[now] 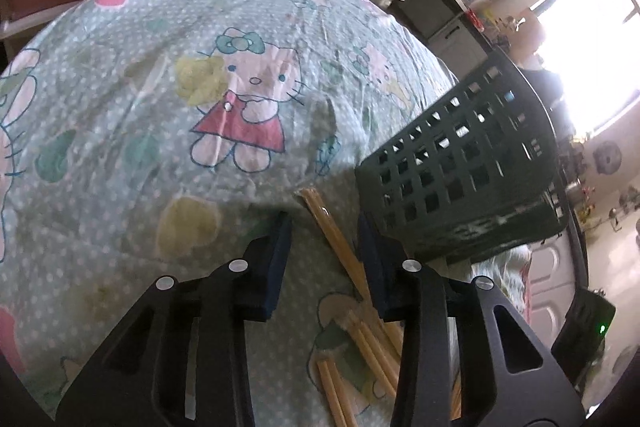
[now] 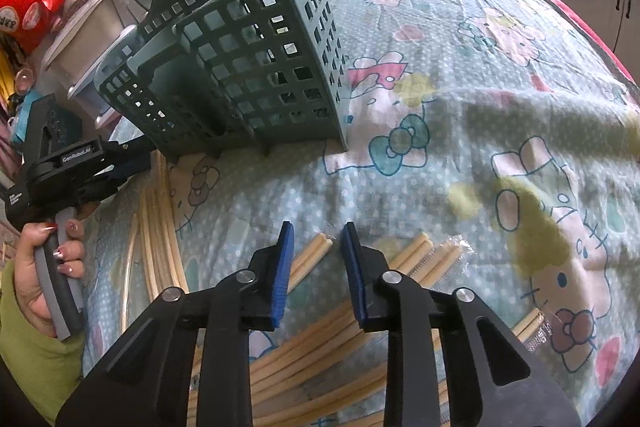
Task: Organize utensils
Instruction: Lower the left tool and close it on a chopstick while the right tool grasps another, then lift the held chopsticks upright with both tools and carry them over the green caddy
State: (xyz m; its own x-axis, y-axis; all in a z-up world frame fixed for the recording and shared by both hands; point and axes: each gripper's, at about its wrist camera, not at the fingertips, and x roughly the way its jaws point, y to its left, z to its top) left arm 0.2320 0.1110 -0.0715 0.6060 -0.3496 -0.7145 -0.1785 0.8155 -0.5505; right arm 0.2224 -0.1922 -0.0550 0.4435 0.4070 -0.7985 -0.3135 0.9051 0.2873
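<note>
Several chopsticks [image 2: 320,347] lie flat, ends toward the basket [image 2: 240,67].

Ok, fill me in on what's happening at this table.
A person is sorting chopsticks toward a green slotted holder on a cartoon-print cloth. Both grippers are open and hold nothing. The right gripper hovers over one bundle; the left gripper straddles a pair beside the holder. No chopsticks show inside the holder yet.

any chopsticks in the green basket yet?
No: in the right wrist view the green basket shows only empty mesh, and the chopsticks lie on the tablecloth.
</note>
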